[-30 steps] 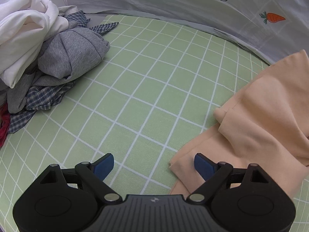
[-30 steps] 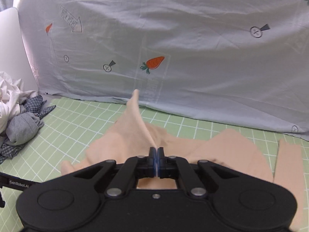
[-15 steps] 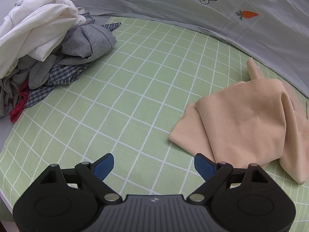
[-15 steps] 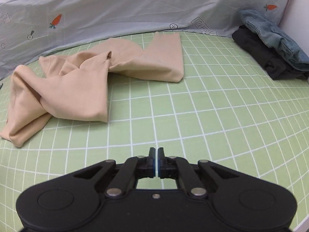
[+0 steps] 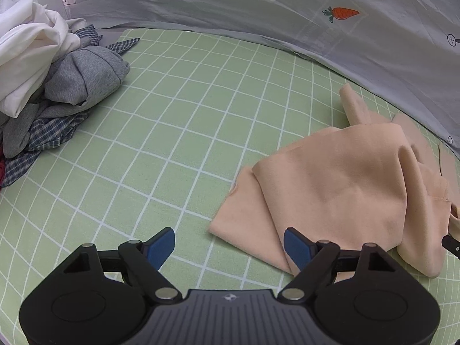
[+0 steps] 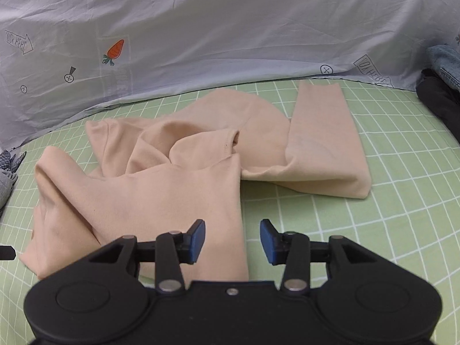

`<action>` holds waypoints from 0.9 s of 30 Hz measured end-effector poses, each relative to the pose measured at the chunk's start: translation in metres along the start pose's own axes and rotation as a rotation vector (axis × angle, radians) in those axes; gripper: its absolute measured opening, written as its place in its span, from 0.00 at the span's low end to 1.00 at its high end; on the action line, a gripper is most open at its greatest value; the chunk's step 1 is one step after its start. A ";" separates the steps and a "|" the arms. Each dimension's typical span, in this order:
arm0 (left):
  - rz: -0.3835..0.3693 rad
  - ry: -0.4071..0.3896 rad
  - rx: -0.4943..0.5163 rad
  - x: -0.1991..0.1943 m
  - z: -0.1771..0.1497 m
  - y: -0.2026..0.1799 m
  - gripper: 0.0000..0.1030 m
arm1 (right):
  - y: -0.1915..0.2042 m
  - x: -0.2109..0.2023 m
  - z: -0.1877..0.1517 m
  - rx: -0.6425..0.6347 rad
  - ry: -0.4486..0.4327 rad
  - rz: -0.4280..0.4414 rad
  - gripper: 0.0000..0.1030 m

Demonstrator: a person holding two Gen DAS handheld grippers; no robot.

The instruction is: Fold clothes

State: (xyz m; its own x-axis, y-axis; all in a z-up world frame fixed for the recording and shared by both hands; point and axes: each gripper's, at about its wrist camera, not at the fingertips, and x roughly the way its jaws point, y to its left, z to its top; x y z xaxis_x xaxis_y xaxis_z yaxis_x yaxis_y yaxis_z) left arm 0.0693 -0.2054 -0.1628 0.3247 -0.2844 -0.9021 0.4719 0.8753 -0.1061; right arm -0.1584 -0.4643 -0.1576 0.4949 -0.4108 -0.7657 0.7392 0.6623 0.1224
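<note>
On the green checked sheet point(image 6: 402, 201), the peach garment point(image 6: 172, 189) lies crumpled, one long part stretched toward the grey printed cloth point(image 6: 230, 28) at the back. My right hand-held gripper point(image 6: 233, 237) is over its near edge; jaws are opening, left pad above the fabric, right pad above bare sheet, nothing gripped. My left hand-held gripper point(image 5: 228, 247) is wide but closing a bit, the garment's point(image 5: 345, 189) corner approx. between the pads, not pinched. A pile of other clothes point(image 5: 57, 86) sits far left, w/ white, grey & checked pieces.
</note>
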 end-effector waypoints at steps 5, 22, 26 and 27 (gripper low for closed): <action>-0.068 0.031 -0.007 0.032 0.015 -0.012 0.67 | 0.010 0.024 0.013 -0.038 0.004 -0.034 0.24; -0.136 -0.150 0.000 -0.026 -0.010 -0.022 0.01 | -0.026 -0.081 -0.021 0.068 -0.197 -0.092 0.02; -0.131 -0.227 0.036 -0.067 -0.039 -0.026 0.01 | -0.040 -0.112 -0.047 0.099 -0.218 -0.097 0.02; -0.130 -0.243 0.052 -0.077 -0.047 -0.027 0.01 | -0.044 -0.119 -0.053 0.105 -0.224 -0.096 0.02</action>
State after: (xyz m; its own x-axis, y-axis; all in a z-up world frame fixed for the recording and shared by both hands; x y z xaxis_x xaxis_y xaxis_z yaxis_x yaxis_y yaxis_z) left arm -0.0076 -0.1888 -0.1100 0.4431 -0.4840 -0.7546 0.5618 0.8059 -0.1870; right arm -0.2744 -0.4113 -0.1054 0.5000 -0.6049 -0.6198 0.8254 0.5495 0.1296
